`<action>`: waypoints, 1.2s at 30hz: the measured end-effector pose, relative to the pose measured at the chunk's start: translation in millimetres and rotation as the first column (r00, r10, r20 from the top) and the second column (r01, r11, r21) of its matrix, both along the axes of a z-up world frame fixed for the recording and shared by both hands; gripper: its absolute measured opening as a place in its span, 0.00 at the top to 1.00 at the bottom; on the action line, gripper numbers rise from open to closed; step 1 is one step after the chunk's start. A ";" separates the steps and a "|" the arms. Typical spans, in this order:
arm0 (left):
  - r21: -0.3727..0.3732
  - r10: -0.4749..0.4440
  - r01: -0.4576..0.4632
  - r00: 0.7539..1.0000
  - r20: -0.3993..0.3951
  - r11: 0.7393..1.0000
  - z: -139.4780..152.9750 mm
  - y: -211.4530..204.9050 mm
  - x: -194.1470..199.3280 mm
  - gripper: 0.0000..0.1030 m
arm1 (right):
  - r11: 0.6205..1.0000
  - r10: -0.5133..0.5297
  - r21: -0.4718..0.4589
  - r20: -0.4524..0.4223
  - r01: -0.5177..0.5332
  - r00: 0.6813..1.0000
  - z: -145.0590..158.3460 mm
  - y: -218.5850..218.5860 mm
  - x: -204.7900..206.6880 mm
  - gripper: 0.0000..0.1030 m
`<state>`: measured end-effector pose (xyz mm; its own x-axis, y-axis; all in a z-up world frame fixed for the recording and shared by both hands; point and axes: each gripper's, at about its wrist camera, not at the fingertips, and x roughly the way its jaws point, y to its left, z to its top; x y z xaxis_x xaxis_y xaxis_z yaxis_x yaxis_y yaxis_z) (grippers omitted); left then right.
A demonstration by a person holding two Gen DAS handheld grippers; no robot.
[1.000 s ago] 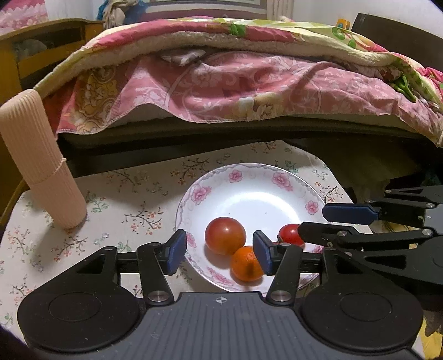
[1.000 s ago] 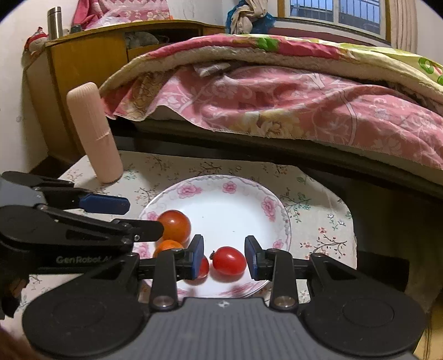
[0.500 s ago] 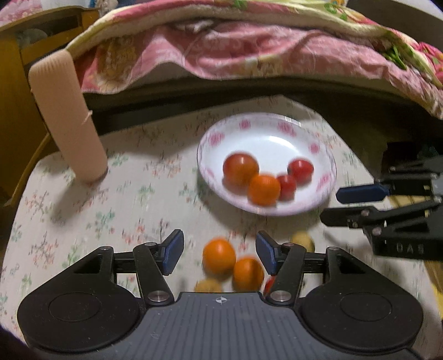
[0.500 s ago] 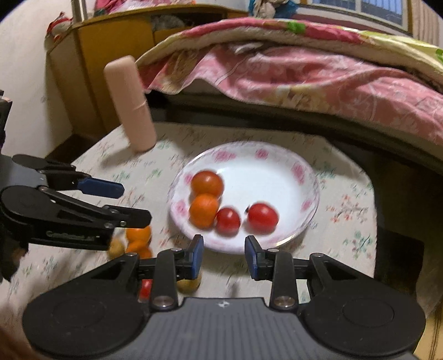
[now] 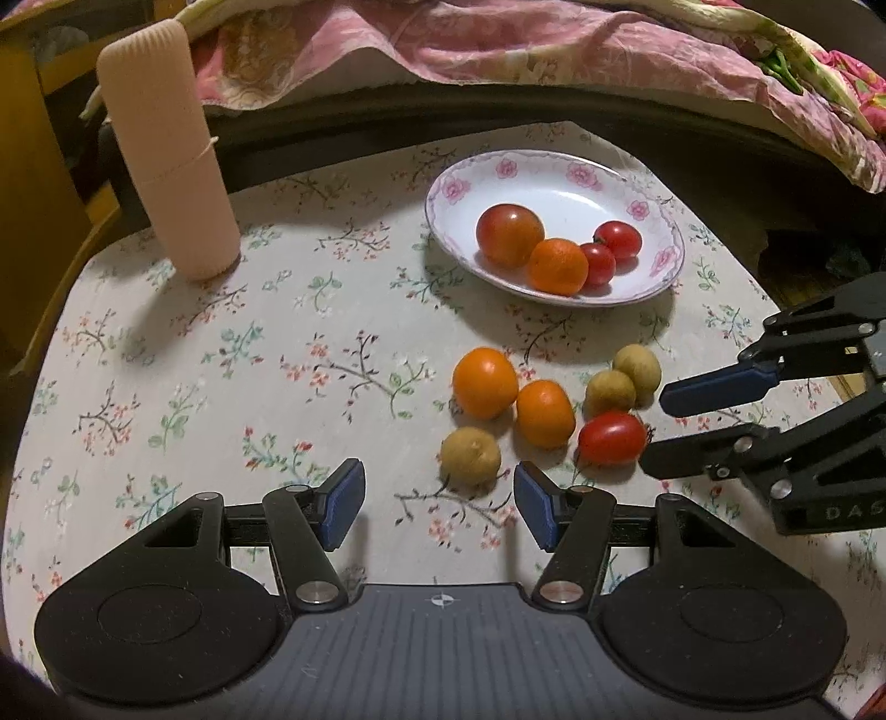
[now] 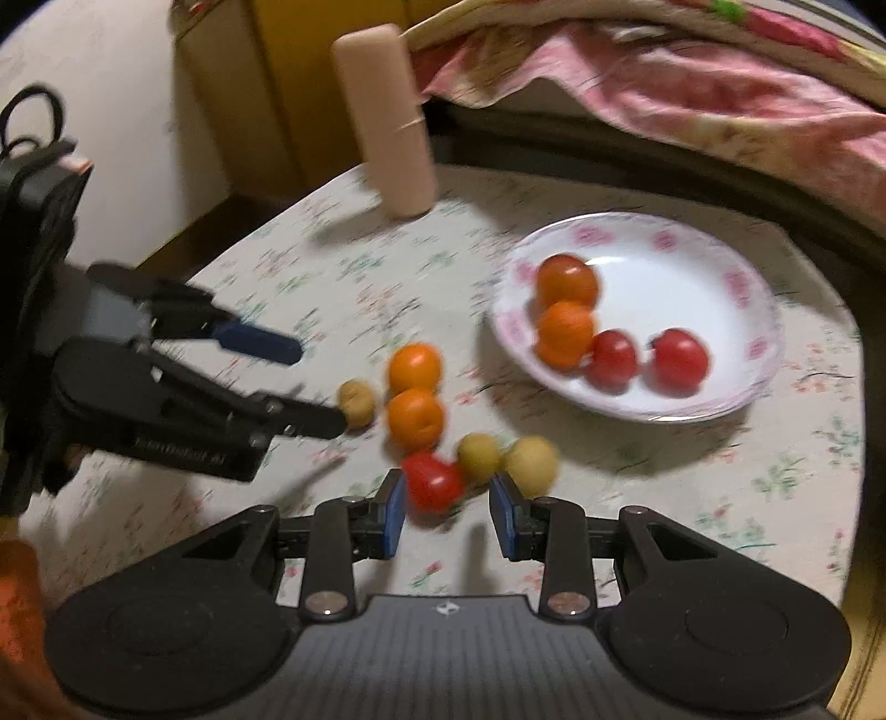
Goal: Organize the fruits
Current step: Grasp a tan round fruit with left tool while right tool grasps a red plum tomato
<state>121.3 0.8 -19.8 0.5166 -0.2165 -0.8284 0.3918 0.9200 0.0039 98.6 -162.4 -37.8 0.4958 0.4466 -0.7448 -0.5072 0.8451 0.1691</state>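
Note:
A white flowered plate (image 5: 653, 277) (image 6: 747, 382) holds a large tomato (image 5: 509, 234), an orange (image 5: 556, 266) and two small red tomatoes (image 5: 619, 239). Loose on the tablecloth in front of it lie two oranges (image 5: 485, 382), three brownish-yellow round fruits (image 5: 470, 455) and a red tomato (image 5: 611, 438) (image 6: 432, 481). My left gripper (image 5: 438, 503) is open and empty, just short of the nearest brown fruit. My right gripper (image 6: 446, 512) is open and empty, its fingers just short of the loose red tomato; it also shows in the left wrist view (image 5: 673, 426).
A tall ribbed pink cylinder (image 5: 166, 149) stands at the table's back left. A bed with a pink quilt (image 5: 498, 50) runs behind the table. A wooden cabinet (image 6: 266, 99) is at the left. The flowered tablecloth (image 5: 221, 360) covers the rounded table.
Both grippers have pulled back from over the plate and tilted down. The loose fruits in front of the plate have come into view. Both stayed open and empty.

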 end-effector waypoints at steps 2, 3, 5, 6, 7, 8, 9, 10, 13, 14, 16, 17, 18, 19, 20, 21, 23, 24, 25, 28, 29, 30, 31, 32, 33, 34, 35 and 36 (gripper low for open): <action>-0.001 0.002 -0.002 1.000 -0.006 1.000 -1.2 1.7 -1.2 0.35 | 1.000 0.020 -0.008 -0.006 -0.020 1.000 -4.1 5.3 0.2 0.67; 0.000 0.002 -0.002 1.000 -0.008 1.000 -1.6 2.3 -1.8 0.35 | 1.000 0.023 -0.012 -0.010 -0.024 1.000 -6.2 7.6 1.1 0.67; -0.003 0.001 -0.001 1.000 -0.011 1.000 -2.0 3.3 -2.0 0.34 | 1.000 0.025 -0.015 -0.023 -0.025 0.999 -10.2 11.1 3.7 0.67; -0.004 0.002 -0.002 1.000 -0.011 1.000 -2.1 3.8 -2.2 0.34 | 1.000 0.023 -0.016 -0.024 -0.024 0.999 -11.8 12.8 4.8 0.67; -0.004 0.003 -0.003 1.000 -0.012 1.000 -2.3 4.4 -2.3 0.34 | 1.000 0.022 -0.020 -0.019 -0.022 1.000 -12.5 14.0 5.9 0.66; -0.005 0.004 -0.004 1.000 -0.013 1.000 -2.4 5.3 -2.3 0.34 | 0.999 0.023 -0.023 -0.013 -0.023 1.000 -12.8 15.1 6.6 0.66; -0.005 0.007 -0.007 1.000 -0.013 1.000 -2.4 5.9 -2.4 0.34 | 1.000 0.020 -0.023 -0.014 -0.021 1.000 -13.7 16.2 8.5 0.66; -0.006 0.009 -0.009 1.000 -0.014 1.000 -2.1 6.5 -2.7 0.33 | 1.000 0.015 -0.023 -0.015 -0.015 1.000 -14.5 17.2 9.8 0.65; -0.008 0.013 -0.013 1.000 -0.017 1.000 -2.2 7.8 -2.7 0.33 | 0.999 0.013 -0.031 -0.015 -0.013 1.000 -17.6 20.8 12.8 0.63; -0.009 0.012 -0.012 1.000 -0.019 1.000 -2.2 7.7 -2.7 0.33 | 0.999 0.010 -0.037 -0.013 -0.010 1.000 -19.4 22.4 14.4 0.63; -0.010 0.008 -0.008 1.000 -0.018 1.000 -2.3 7.3 -3.6 0.33 | 0.999 0.009 -0.044 -0.017 -0.009 1.000 -22.6 24.1 17.5 0.61; -0.011 0.007 -0.007 1.000 -0.018 1.000 -2.5 7.0 -4.0 0.33 | 0.999 0.010 -0.047 -0.016 -0.010 1.000 -23.8 24.9 18.2 0.61; -0.011 0.006 -0.006 1.000 -0.019 1.000 -2.9 6.8 -4.1 0.33 | 0.999 0.011 -0.047 -0.007 -0.012 1.000 -23.6 24.8 17.7 0.61; -0.010 0.006 -0.006 1.000 -0.020 1.000 -3.4 6.8 -4.2 0.33 | 0.999 0.011 -0.048 -0.004 -0.012 1.000 -23.4 25.5 17.9 0.61; -0.009 0.005 -0.005 1.000 -0.021 1.000 -3.8 6.9 -4.1 0.33 | 0.999 0.011 -0.047 0.000 -0.011 1.000 -23.2 26.0 18.1 0.61; -0.009 0.004 -0.004 1.000 -0.022 1.000 -4.2 7.0 -3.8 0.33 | 0.999 0.012 -0.047 0.004 -0.012 1.000 -23.1 26.6 18.3 0.61; -0.010 0.004 -0.005 1.000 -0.021 1.000 -4.3 7.4 -3.0 0.33 | 0.998 0.020 -0.057 0.013 -0.019 1.000 -22.5 28.4 17.5 0.61; -0.011 0.004 -0.005 1.000 -0.020 1.000 -4.2 7.2 -2.2 0.33 | 0.998 0.021 -0.064 0.016 -0.020 1.000 -21.8 29.2 16.7 0.61; -0.013 0.004 -0.004 1.000 -0.018 1.000 -3.9 6.4 -1.4 0.33 | 0.997 0.023 -0.070 0.020 -0.022 1.000 -21.1 30.6 16.0 0.62; -0.015 -0.007 0.007 1.000 -0.011 1.000 -3.5 1.8 1.2 0.33 | 0.996 0.041 -0.080 0.028 -0.038 0.999 -16.7 29.2 10.8 0.65; -0.013 -0.013 0.013 1.000 -0.008 1.000 -3.9 -1.4 2.2 0.33 | 0.997 0.037 -0.073 0.018 -0.036 0.999 -16.0 26.7 9.6 0.65; -0.010 -0.020 0.020 1.000 -0.005 1.000 -4.7 -4.8 3.0 0.33 | 0.997 0.030 -0.068 0.010 -0.029 0.999 -15.5 24.2 8.6 0.65; -0.004 -0.026 0.026 1.000 -0.001 1.000 -6.2 -8.3 3.9 0.33 | 0.997 0.021 -0.068 0.007 -0.021 1.000 -14.8 20.8 7.4 0.65; 0.002 -0.031 0.031 1.000 0.001 1.000 -7.9 -11.4 4.5 0.33 | 0.998 0.016 -0.068 0.004 -0.015 1.000 -14.4 18.3 6.8 0.65; 0.008 -0.036 0.036 0.999 -0.001 0.999 -10.4 -14.7 5.8 0.33 | 0.998 0.009 -0.061 0.002 -0.009 1.000 -13.5 14.8 6.2 0.65; 0.014 -0.042 0.042 0.999 -0.005 0.999 -13.4 -18.1 7.4 0.34 | 0.999 0.002 -0.051 -0.003 -0.003 1.000 -12.5 11.2 5.7 0.65; 0.019 -0.045 0.045 0.999 -0.005 0.999 -15.6 -20.1 8.6 0.35 | 0.999 -0.002 -0.042 -0.010 0.002 1.000 -11.7 8.1 5.6 0.65; 0.027 -0.046 0.046 0.999 -0.002 0.999 -18.0 -22.2 10.1 0.35 | 0.999 -0.007 -0.035 -0.014 0.006 1.000 -11.4 5.4 5.3 0.65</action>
